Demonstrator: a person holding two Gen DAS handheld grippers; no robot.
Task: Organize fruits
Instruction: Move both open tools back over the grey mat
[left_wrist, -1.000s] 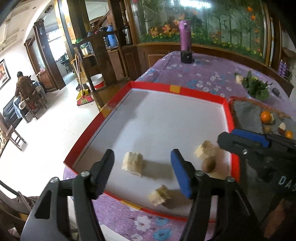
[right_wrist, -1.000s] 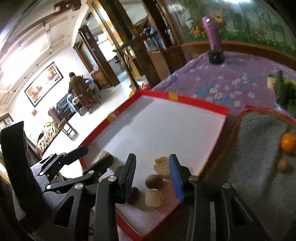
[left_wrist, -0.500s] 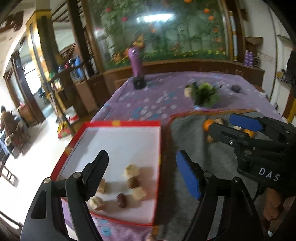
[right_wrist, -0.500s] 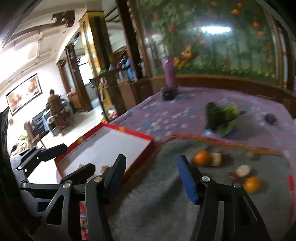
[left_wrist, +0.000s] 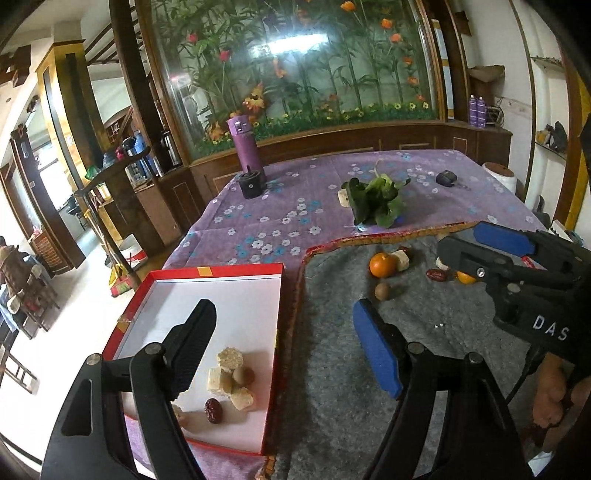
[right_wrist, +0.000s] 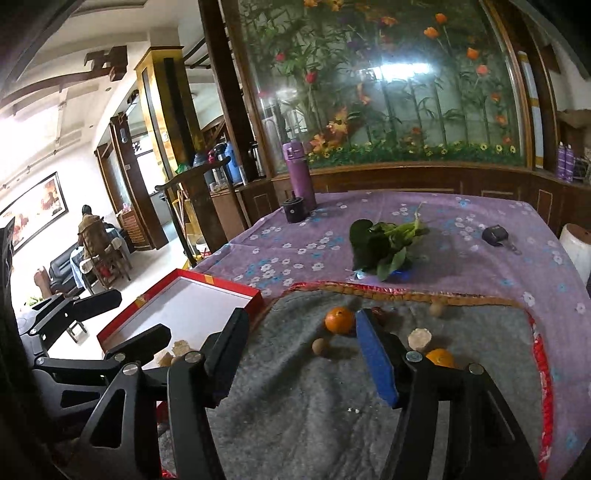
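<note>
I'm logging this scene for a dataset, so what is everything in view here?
tray: one, red rim, white floor, table's left
pale chunks: about four, beige, in tray
date: one, dark red, in tray
oranges: two, on grey mat
brown round fruit: one, on mat
greens: one bunch, on purple cloth
bottle: one, purple, far edge
left hand-held gripper: open, empty
right hand-held gripper: open, empty
</note>
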